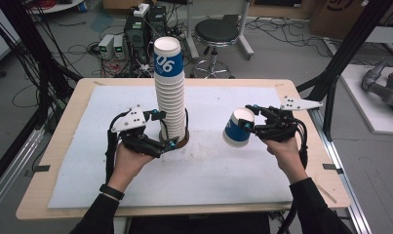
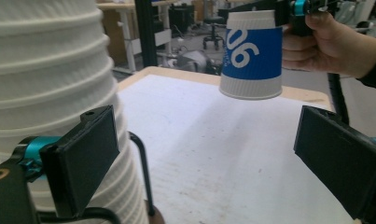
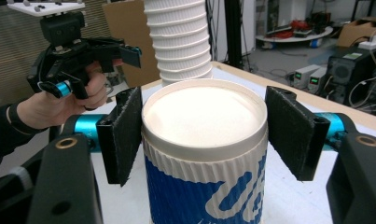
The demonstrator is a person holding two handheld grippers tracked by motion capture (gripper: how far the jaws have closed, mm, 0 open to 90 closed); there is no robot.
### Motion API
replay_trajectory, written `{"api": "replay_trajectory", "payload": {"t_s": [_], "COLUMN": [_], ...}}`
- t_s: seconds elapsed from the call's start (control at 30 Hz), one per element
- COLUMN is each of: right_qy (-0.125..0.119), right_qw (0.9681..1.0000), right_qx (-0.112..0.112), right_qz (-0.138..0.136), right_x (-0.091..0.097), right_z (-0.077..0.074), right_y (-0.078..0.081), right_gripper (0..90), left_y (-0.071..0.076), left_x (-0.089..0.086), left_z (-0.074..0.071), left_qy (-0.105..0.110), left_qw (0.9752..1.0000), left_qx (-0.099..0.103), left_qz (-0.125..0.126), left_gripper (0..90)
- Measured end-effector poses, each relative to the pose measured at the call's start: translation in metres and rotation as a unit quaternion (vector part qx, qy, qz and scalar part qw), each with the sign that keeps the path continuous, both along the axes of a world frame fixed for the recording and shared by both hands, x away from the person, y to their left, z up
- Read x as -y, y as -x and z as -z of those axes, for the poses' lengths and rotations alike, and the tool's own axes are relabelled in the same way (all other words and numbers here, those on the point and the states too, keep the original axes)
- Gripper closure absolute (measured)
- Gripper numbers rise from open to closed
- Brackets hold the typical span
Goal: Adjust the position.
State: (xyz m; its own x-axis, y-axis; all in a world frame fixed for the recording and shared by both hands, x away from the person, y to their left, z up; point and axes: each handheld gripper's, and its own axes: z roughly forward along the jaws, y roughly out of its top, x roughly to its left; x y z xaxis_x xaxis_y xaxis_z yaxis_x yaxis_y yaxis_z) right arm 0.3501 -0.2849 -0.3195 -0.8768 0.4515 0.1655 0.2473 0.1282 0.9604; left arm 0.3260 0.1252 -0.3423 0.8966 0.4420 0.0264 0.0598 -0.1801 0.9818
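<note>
A tall stack of white ribbed paper cups stands at the middle of the white mat; its top cup wears a blue "06" sleeve. My left gripper sits low at the stack's base with its jaws wide open. In the left gripper view the stack rises just beyond the left jaw, and only bare mat lies in the gap of the left gripper. My right gripper is shut on a single blue-sleeved cup, held tilted above the mat to the right of the stack. In the right gripper view the pads of the right gripper press both sides of this cup.
A dark round base lies under the stack. The wooden table edge borders the mat. Beyond the table stand a black stool, floor electronics with cables, and black frame posts.
</note>
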Motion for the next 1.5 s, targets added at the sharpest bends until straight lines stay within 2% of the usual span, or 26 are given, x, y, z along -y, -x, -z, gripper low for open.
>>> {"api": "replay_trajectory", "payload": {"t_s": [0.2,0.43,0.57,0.63,0.7,0.8,0.83,1.03,1.37,1.5], "right_qy": [0.008,0.005,0.012,0.013,0.012,0.01,0.011,0.012,0.011,0.009], "right_qw": [0.9998,0.9991,0.9985,0.998,0.9976,0.9971,0.997,0.9963,0.9946,0.9939], "right_qx": [0.004,0.0,-0.002,-0.003,-0.001,-0.001,-0.001,0.0,-0.002,-0.003], "right_qz": [-0.018,-0.042,-0.054,-0.062,-0.068,-0.075,-0.077,-0.086,-0.103,-0.11], "right_x": [-0.004,-0.009,-0.016,-0.018,-0.021,-0.024,-0.025,-0.029,-0.037,-0.041], "right_z": [0.001,0.001,0.002,0.002,0.002,0.001,0.002,0.002,0.002,0.002], "right_y": [0.0,0.0,0.001,0.002,0.004,0.006,0.006,0.008,0.016,0.017], "right_gripper": [31.4,31.4,31.4,31.4,31.4,31.4,31.4,31.4,31.4,31.4], "left_y": [0.002,0.002,0.001,0.0,-0.001,-0.002,-0.003,-0.003,-0.002,-0.002], "left_x": [0.009,0.019,0.028,0.034,0.037,0.046,0.052,0.064,0.085,0.091], "left_z": [0.0,0.001,0.003,0.004,0.005,0.007,0.009,0.013,0.022,0.025], "left_qy": [-0.006,-0.009,-0.013,-0.005,-0.004,-0.015,-0.021,-0.032,-0.026,-0.03], "left_qw": [0.9999,0.9995,0.9991,0.9984,0.9981,0.9973,0.9963,0.9948,0.9918,0.9907], "left_qx": [-0.007,-0.014,-0.02,-0.031,-0.032,-0.032,-0.036,-0.039,-0.055,-0.059], "left_qz": [0.011,0.027,0.036,0.046,0.052,0.065,0.075,0.088,0.112,0.118], "left_gripper": [6.4,6.4,6.4,6.4,6.4,6.4,6.4,6.4,6.4,6.4]}}
